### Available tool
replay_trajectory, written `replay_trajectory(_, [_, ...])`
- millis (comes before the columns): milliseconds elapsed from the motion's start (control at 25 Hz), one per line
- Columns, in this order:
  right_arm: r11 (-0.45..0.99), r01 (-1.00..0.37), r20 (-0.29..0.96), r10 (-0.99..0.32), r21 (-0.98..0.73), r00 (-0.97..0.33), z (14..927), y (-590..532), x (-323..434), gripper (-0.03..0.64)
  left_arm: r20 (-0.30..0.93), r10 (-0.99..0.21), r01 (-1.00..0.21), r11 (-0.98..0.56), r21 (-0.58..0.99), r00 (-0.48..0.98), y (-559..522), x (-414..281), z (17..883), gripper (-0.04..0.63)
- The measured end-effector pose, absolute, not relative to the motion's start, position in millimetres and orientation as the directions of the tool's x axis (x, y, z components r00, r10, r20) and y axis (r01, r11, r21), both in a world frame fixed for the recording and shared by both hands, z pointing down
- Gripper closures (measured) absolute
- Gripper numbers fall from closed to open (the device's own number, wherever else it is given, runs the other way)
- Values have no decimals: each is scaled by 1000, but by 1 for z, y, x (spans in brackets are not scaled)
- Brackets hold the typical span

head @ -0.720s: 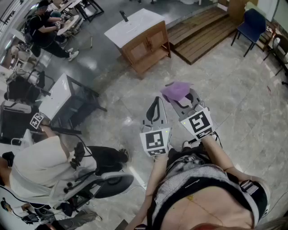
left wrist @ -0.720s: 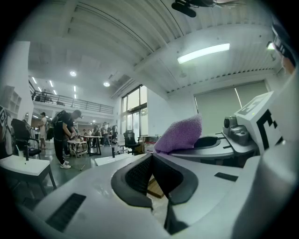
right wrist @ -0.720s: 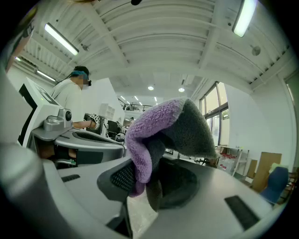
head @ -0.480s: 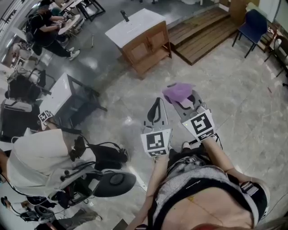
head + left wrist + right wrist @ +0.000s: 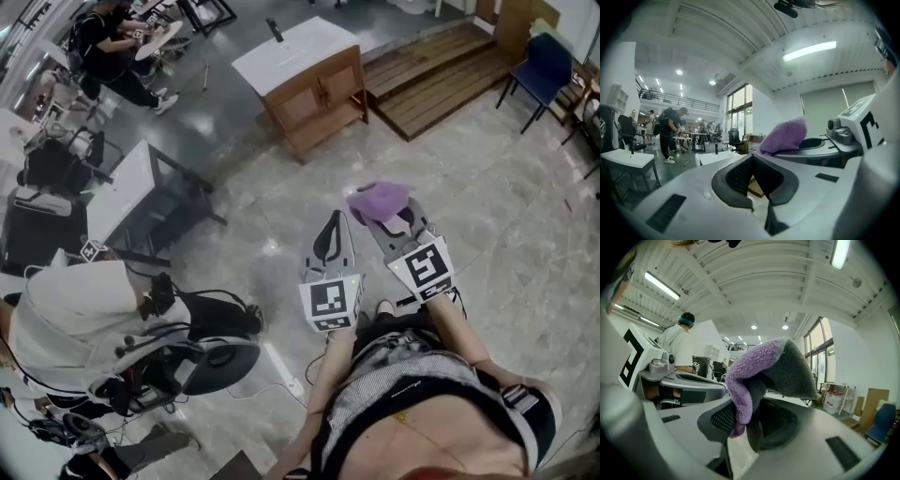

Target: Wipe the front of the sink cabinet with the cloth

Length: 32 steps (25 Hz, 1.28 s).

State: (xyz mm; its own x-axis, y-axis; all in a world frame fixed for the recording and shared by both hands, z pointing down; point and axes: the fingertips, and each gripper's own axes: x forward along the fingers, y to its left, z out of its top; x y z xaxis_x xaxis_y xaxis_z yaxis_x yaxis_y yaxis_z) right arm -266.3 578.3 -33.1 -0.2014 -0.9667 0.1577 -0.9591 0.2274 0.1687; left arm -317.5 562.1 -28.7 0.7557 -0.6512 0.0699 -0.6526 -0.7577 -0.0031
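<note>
A wooden sink cabinet (image 5: 317, 97) with a white top stands on the floor well ahead of both grippers. A purple cloth (image 5: 377, 201) sticks out of my right gripper (image 5: 385, 212), whose jaws are shut on it; in the right gripper view the cloth (image 5: 761, 376) fills the middle. My left gripper (image 5: 329, 232) is held beside it, jaws shut with nothing between them. In the left gripper view the cabinet's white top (image 5: 717, 157) shows low past the jaws, and the cloth (image 5: 784, 136) shows to the right.
A white-topped black table (image 5: 141, 202) stands to the left. A seated person in white (image 5: 84, 323) with a wheeled chair is close at lower left. A wooden platform (image 5: 436, 70) lies behind the cabinet, a blue chair (image 5: 541, 67) at far right.
The view has shifted forward slightly toward the cabinet. Both grippers keep the same pose, the cloth still held in the right one. The person at left has moved a little.
</note>
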Motion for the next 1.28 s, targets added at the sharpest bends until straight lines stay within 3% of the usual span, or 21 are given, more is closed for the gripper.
replay_trajectory(480, [217,-964,169,-967,156,-190,-23,537,-256,454,79,-659,-662,-749,28,748,510,-315,-18,598])
replay_trajectory(920, [149,-969,180,-977,195,-114,-24,432,-222,454,36,-560,-561,-825,68,828,400,-267,-21,598])
replay_trajectory(1280, [188,-960,193,-970,206,-149,-20,366,-244,454,55,-570,-572,-819,47,820,341,-282,-13,598])
